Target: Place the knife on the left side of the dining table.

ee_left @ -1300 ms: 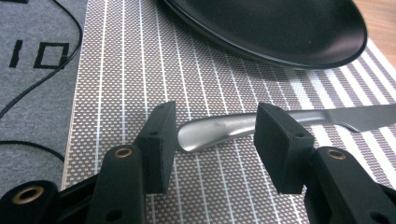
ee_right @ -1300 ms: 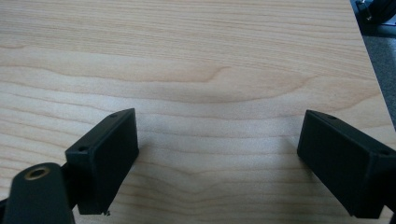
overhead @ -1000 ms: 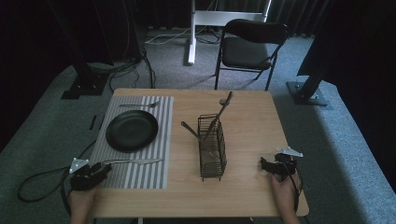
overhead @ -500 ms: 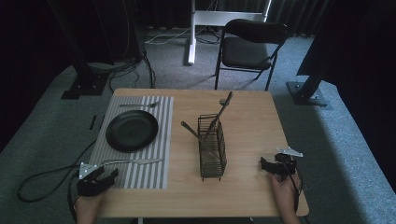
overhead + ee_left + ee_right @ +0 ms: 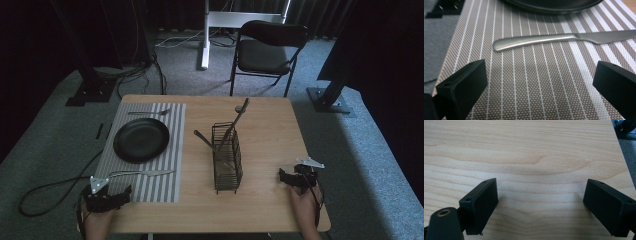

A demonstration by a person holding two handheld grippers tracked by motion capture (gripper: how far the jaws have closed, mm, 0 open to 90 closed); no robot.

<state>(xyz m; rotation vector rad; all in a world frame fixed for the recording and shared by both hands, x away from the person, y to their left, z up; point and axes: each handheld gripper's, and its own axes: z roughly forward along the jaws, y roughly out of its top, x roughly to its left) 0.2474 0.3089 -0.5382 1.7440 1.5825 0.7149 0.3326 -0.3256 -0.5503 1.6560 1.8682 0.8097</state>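
**Left gripper squares up to the knife on the mat**

High view: I have the left gripper [image 5: 120,194] at the table's [image 5: 270,145] 7 o'clock corner, on the near edge of the striped mat [image 5: 165,187]. The knife [image 5: 142,173] lies crosswise just beyond it, at 6 o'clock from the black plate [image 5: 141,139]. A fork [image 5: 150,112] lies at the plate's 12 o'clock. The wire caddy [image 5: 227,160] stands mid-table with utensils leaning in it. My right gripper [image 5: 283,176] rests at 5 o'clock, well apart from everything.

Left gripper view: the jaws stand wide and empty over the mat [image 5: 536,82]. The knife [image 5: 554,39] lies at 12 o'clock, handle end toward 10, blade running off toward 2, near the plate's rim [image 5: 554,6] but apart from it. To take it well, I judge I should go forward and straddle the handle, then close low, since the flat metal could slip.

Right gripper view: jaws wide, nothing between them, bare table [image 5: 529,157] beneath. I would leave it parked.
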